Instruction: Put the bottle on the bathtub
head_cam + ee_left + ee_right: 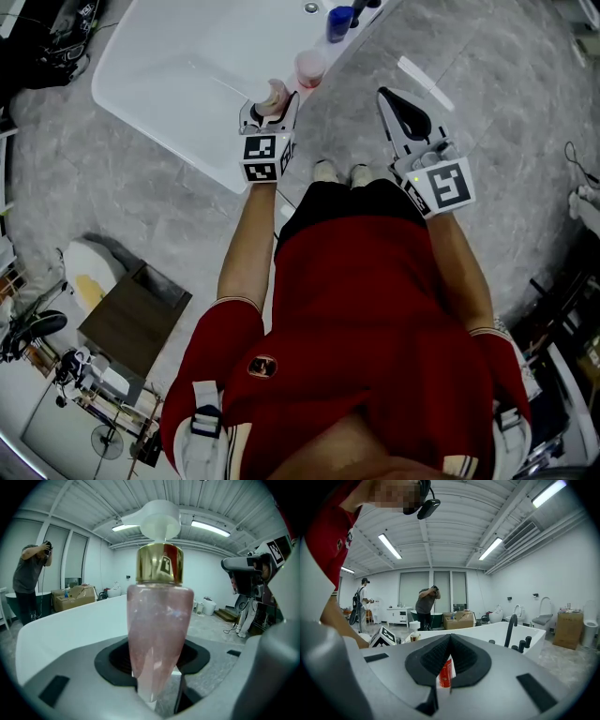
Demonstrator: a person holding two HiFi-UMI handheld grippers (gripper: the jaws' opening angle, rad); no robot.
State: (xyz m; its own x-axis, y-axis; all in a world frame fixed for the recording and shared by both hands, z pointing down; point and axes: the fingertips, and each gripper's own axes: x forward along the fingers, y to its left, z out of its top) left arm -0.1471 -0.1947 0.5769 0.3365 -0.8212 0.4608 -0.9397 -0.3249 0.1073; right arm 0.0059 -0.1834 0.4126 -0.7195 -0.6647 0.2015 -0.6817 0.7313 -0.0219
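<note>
Squarely in the left hand-held gripper (154,677) — the pink bottle (159,630), upright.

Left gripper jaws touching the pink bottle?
Touching. Left gripper view: the left gripper has both jaws clamped on the pink bottle near its narrow base.

The pink bottle's (159,620) base is hidden down between the left gripper's (157,670) closed jaws.

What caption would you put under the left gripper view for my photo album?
A pink pump bottle with a gold collar, clamped upright between the jaws, the white bathtub behind.
</note>
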